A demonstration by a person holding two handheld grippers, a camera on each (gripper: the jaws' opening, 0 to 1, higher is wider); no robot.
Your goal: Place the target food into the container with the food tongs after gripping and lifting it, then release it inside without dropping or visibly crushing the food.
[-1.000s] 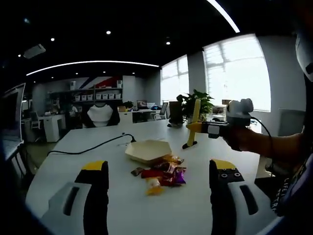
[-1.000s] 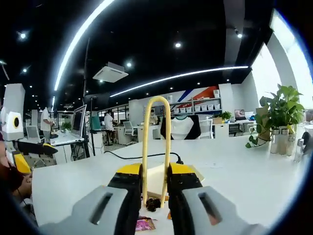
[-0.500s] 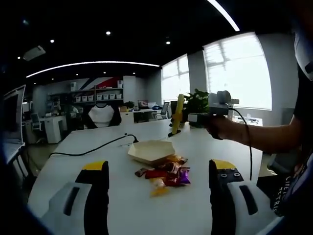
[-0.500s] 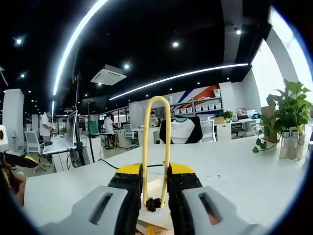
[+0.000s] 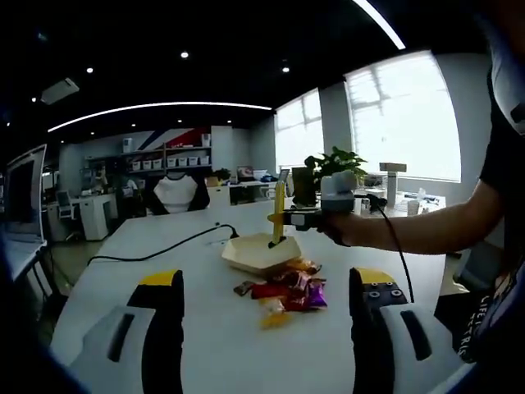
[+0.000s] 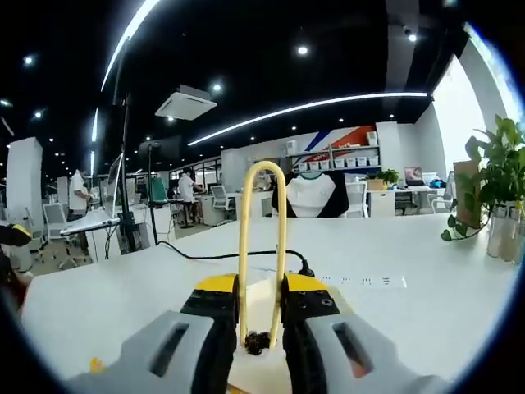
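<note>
Left claw (image 5: 267, 328): two grey moulded jaws, each with a dark slot, a black inner face and a yellow tip cap; small round marks dot the black face of one jaw. Right claw (image 6: 260, 324): same grey bodies, slots, black faces, yellow caps. Person wears a dark short sleeve (image 5: 502, 156); a black cable (image 5: 392, 246) hangs below the forearm.

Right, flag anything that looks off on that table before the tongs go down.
Nothing is damaged or spilled. The wrapped sweets lie in a loose heap on the white table beside the container, and the tongs hang over it.
</note>
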